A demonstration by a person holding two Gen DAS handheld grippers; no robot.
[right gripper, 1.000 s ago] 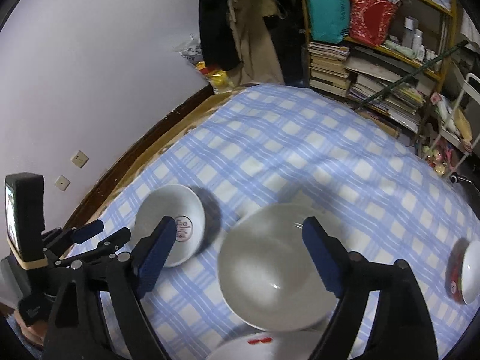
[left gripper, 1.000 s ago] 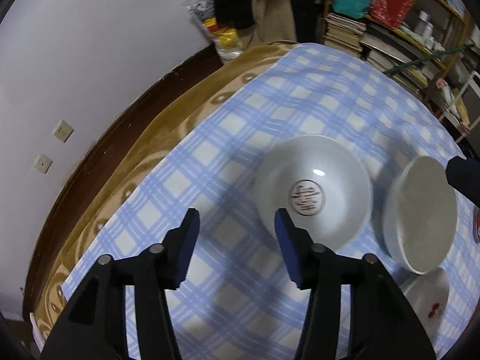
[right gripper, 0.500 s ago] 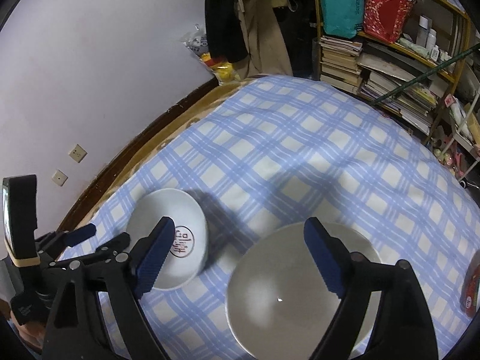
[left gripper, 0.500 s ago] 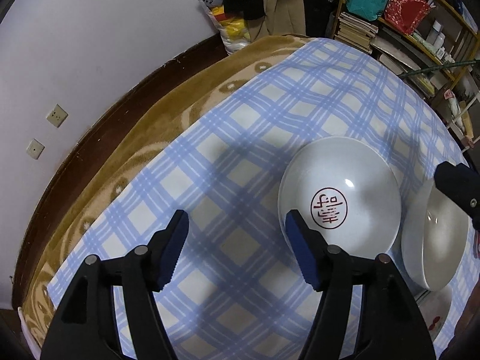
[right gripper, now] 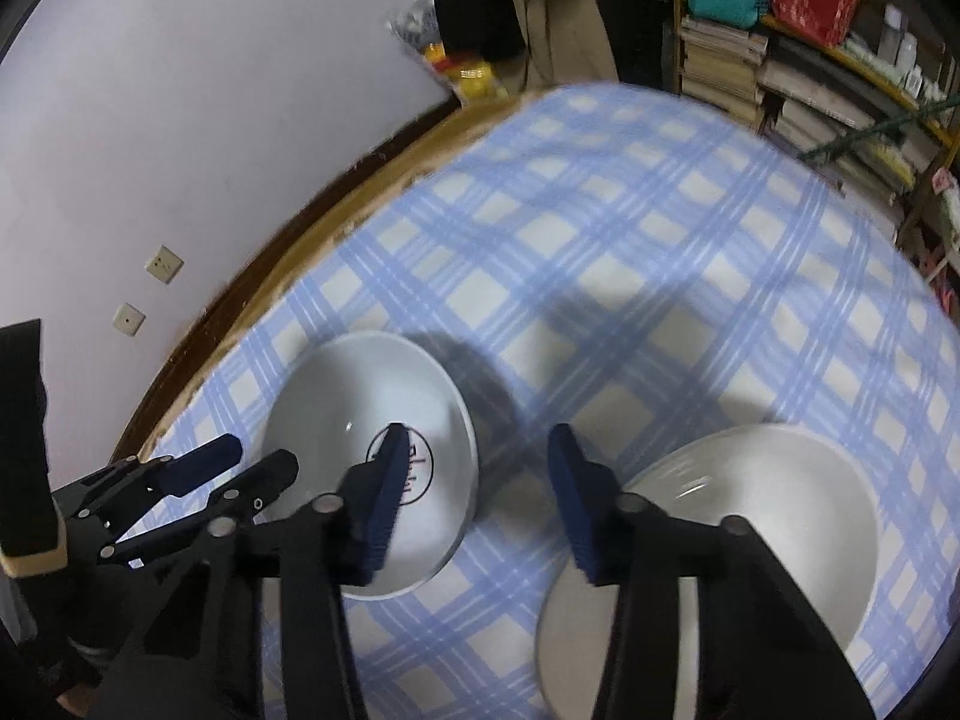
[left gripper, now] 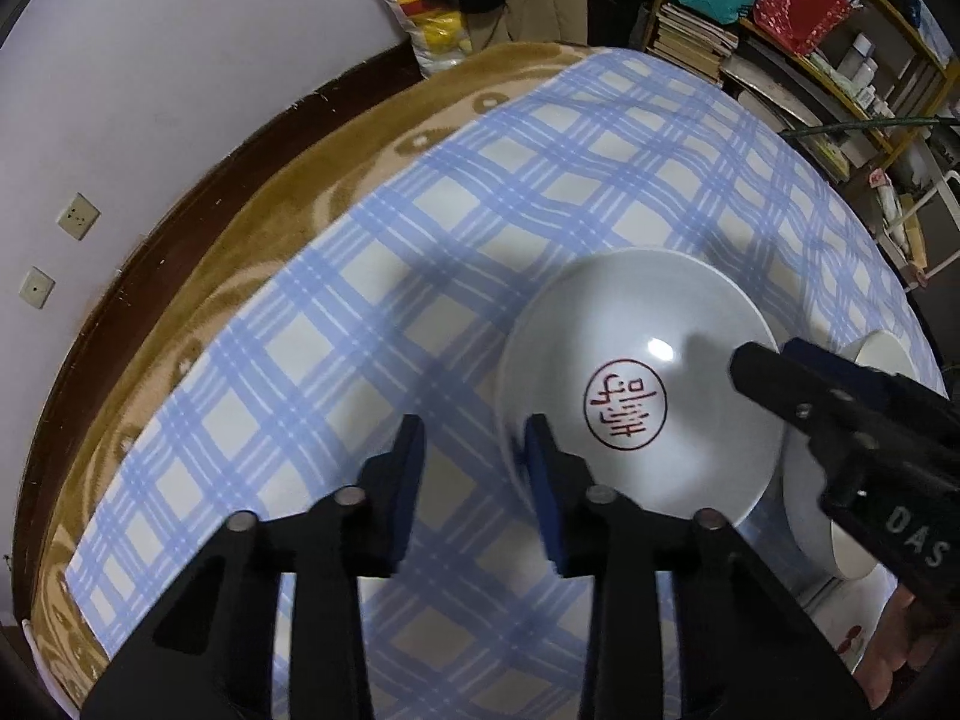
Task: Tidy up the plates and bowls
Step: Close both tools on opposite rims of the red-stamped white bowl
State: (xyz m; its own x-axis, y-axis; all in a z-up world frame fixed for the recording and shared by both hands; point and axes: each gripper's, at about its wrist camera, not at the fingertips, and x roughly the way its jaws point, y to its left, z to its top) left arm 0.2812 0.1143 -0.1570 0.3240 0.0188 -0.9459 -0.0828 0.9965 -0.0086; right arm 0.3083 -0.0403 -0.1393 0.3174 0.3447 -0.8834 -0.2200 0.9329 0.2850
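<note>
Left wrist view: the left gripper (left gripper: 474, 462) has been lowered and its jaws have just been narrowed across the near rim of the white ceramic bowl with a red round seal mark (left gripper: 636, 390) at centre right; whether the rim is actually pinched cannot be told.

Right wrist view: the right gripper (right gripper: 474, 486) has likewise just been narrowed, still parted with only blue-checked cloth (right gripper: 630, 276) between the pads, the sealed bowl sitting lower left and the plain white ceramic bowl (right gripper: 780, 516) lower right, so a pickup looks imminent.

Left matte-black two-finger gripper (left gripper: 474, 450) has dark blue ribbed rectangular pads (left gripper: 543, 474) and round silver pivot screws. Right matte-black two-finger gripper (right gripper: 474, 474) matches it, with white "DAS" lettering on its side.
</note>
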